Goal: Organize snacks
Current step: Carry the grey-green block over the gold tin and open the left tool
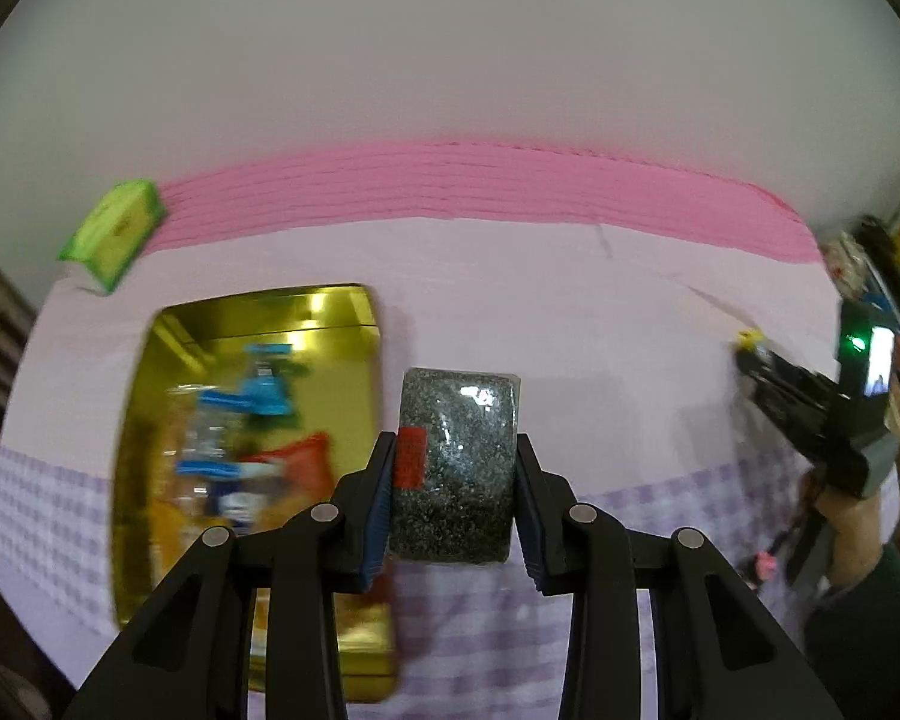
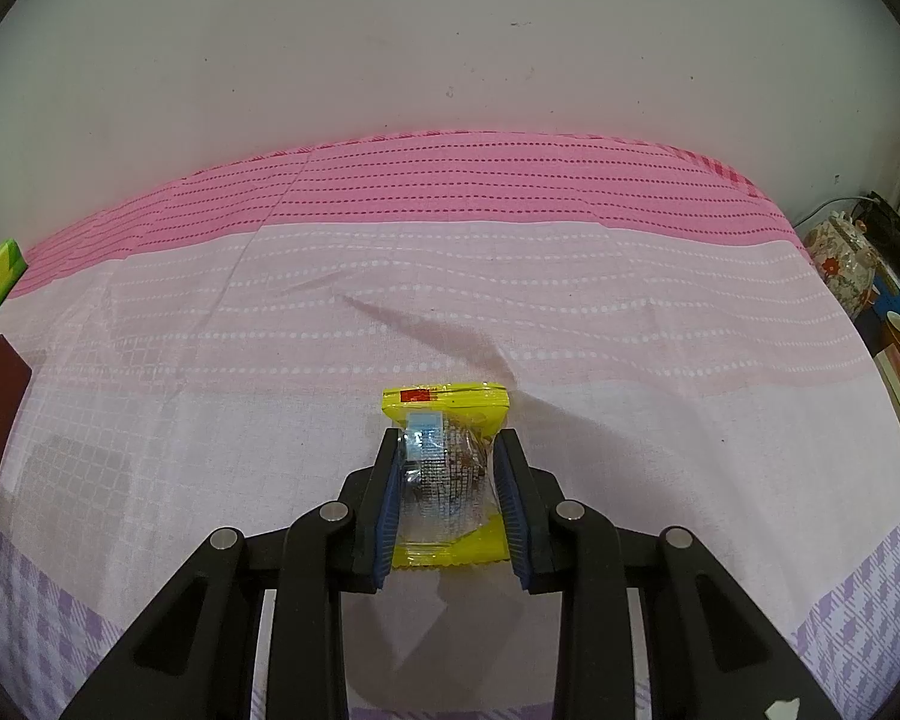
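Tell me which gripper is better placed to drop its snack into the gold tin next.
Left. The left gripper holds the dark speckled pack right beside the open gold tin. The right gripper holds the yellow packet over bare cloth, no tin in its view.

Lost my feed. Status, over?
Left gripper shut on dark speckled packet, beside gold tin. Right gripper shut on yellow packet. Nothing blocking.

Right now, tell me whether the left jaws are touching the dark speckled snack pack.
Touching. The left wrist view shows the left gripper with both blue pads pressed against the sides of the dark speckled snack pack, no gap on either side.
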The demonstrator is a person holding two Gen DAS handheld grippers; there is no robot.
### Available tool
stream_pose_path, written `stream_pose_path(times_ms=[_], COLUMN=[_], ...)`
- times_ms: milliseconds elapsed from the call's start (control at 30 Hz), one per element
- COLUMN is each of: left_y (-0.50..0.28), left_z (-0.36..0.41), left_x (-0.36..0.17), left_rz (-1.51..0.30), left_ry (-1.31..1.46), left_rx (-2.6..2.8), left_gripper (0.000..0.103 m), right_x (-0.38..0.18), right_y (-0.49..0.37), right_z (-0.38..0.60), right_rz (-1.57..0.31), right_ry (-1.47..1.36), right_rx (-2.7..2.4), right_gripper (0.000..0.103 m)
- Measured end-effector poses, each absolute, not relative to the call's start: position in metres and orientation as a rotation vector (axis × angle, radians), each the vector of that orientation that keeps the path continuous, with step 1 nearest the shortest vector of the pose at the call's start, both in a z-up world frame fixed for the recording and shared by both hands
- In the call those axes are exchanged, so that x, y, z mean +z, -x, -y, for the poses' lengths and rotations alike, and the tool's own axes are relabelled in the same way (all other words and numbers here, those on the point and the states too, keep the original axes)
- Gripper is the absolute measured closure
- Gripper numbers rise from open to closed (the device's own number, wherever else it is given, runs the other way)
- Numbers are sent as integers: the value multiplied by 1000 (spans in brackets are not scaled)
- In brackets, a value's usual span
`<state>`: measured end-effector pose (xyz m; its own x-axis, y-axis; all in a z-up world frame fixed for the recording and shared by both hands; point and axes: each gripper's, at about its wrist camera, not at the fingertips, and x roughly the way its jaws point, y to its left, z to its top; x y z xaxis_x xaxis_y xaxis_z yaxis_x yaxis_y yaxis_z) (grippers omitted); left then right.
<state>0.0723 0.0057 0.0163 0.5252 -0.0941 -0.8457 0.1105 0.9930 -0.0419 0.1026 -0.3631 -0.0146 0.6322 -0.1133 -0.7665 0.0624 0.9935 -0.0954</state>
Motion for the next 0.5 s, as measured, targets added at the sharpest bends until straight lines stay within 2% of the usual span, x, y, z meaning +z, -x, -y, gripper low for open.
stream_pose_path(times_ms=[500], left_y=[-79], left_z=[-103], left_x=[-1], left_rz=[-1041], left_ry=[43], left_rx=[83], left_gripper=[66], right_x=[-15], right_y=[-103], right_z=[363], right_rz=[-881], right_ry=[63], right_rx=[-101], right_gripper=[75])
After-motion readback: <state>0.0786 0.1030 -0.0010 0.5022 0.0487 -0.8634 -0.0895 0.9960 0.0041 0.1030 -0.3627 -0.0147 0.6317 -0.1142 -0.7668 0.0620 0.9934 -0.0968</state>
